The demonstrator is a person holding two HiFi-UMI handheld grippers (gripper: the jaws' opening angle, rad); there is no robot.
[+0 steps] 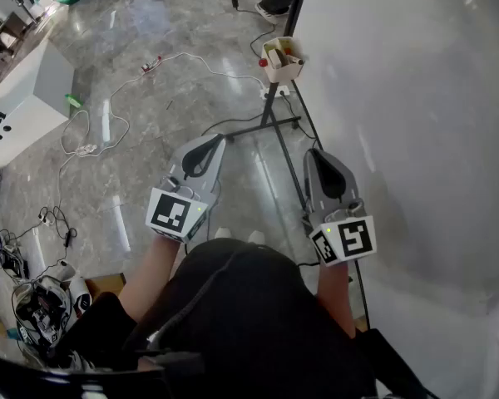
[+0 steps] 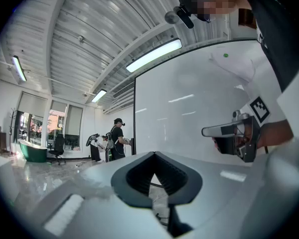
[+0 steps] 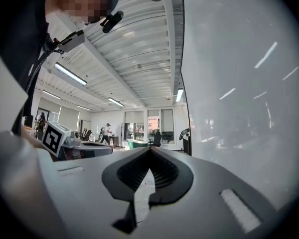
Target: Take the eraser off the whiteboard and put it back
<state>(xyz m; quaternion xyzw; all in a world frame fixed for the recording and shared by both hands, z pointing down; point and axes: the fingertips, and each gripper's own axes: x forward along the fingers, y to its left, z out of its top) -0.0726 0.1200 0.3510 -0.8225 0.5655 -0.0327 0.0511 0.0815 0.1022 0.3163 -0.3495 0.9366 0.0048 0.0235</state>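
Note:
The whiteboard (image 1: pixel 416 98) fills the right side of the head view, and I make out no eraser on the part that shows. A small cream holder (image 1: pixel 283 60) with red items hangs at the board's near left edge. My left gripper (image 1: pixel 206 145) is held level in front of the body, shut and empty. My right gripper (image 1: pixel 318 155) is level beside the board's edge, jaws together with nothing in them. In the left gripper view the left gripper (image 2: pixel 154 156) faces the whiteboard (image 2: pixel 189 108), with the right gripper (image 2: pixel 234 132) off to the side. The right gripper (image 3: pixel 150 151) looks along the whiteboard (image 3: pixel 239 83).
The board's black stand legs (image 1: pixel 266 125) spread over the marble floor. White cables (image 1: pixel 108 123) trail across it. A white cabinet (image 1: pixel 17 106) stands at the left, and gear is piled at lower left (image 1: pixel 41 306). People (image 2: pixel 117 138) stand far off in the room.

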